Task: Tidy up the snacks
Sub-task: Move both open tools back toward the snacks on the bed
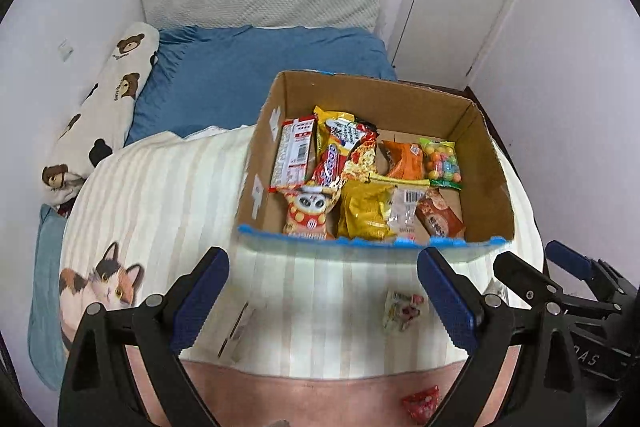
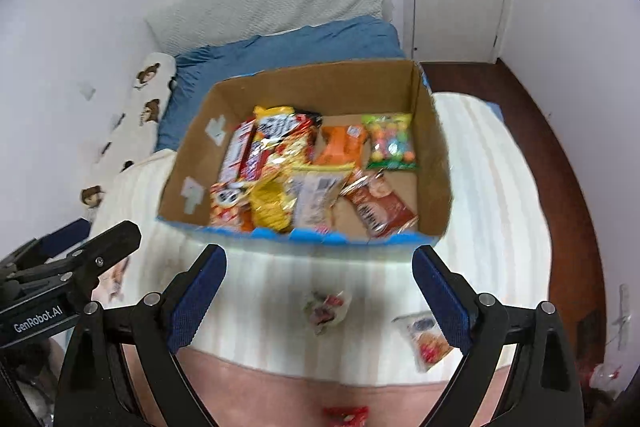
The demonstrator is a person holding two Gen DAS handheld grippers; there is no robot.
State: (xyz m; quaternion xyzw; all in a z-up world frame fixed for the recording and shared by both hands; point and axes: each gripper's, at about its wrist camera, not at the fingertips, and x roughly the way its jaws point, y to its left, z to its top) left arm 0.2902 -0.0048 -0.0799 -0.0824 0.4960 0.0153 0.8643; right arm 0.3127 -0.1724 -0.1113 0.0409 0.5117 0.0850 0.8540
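The task appears largely complete. The cardboard box (image 1: 372, 163) at the centre of the left wrist frame already holds about ten snack packets, laid flat on its floor. On the striped blanket (image 1: 160, 195) covering the bed, several remain outside: a small white packet (image 1: 401, 309), a red packet (image 1: 420, 403) at the bottom edge, and a clear packet (image 2: 426, 341) at the lower right of the right wrist frame.

The left tool (image 1: 324, 301) is released and empty; the white packet lies just inside its right finger. The right tool (image 2: 320, 301) is likewise spread and empty, with the white packet between its fingers, untouched.
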